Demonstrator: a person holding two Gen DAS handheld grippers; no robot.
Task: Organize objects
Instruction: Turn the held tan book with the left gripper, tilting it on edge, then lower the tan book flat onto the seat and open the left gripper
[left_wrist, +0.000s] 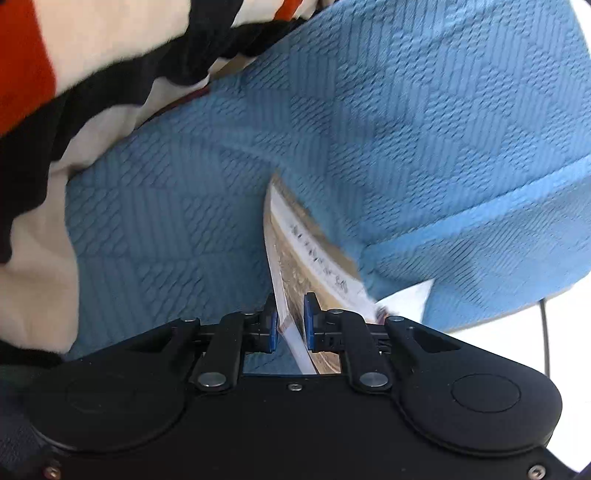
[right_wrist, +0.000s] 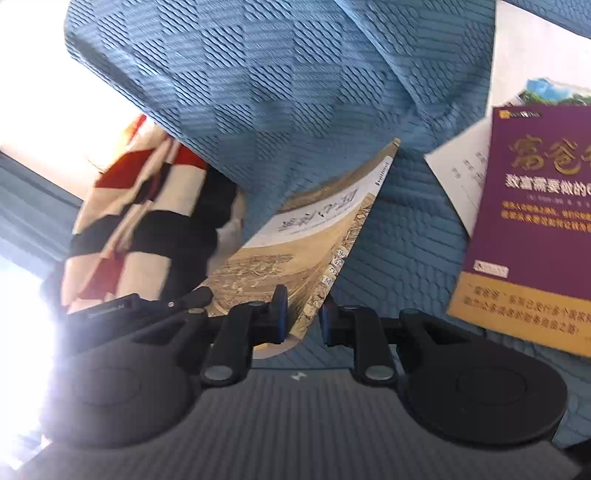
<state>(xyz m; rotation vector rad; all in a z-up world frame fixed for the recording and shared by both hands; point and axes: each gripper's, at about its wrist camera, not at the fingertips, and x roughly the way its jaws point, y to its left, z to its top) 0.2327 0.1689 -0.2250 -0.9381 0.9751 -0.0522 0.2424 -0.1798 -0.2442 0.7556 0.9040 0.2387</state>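
A tan book with an old painting on its cover (left_wrist: 291, 251) (right_wrist: 295, 254) stands tilted on a blue quilted cover, its far end tucked under a blue cushion (left_wrist: 424, 129) (right_wrist: 266, 92). My left gripper (left_wrist: 290, 325) has its jaws on either side of the book's near edge, with a small gap on the right side. My right gripper (right_wrist: 303, 317) has the book's near corner between its jaws, which stand a little apart from it. A purple book (right_wrist: 535, 221) lies flat to the right on the cover.
A folded red, white and black checked blanket (left_wrist: 55, 92) (right_wrist: 140, 221) lies at the left. White papers (right_wrist: 465, 173) and another book (right_wrist: 554, 92) lie beside the purple book. The blue quilted cover (left_wrist: 166, 221) (right_wrist: 406, 240) spreads under everything.
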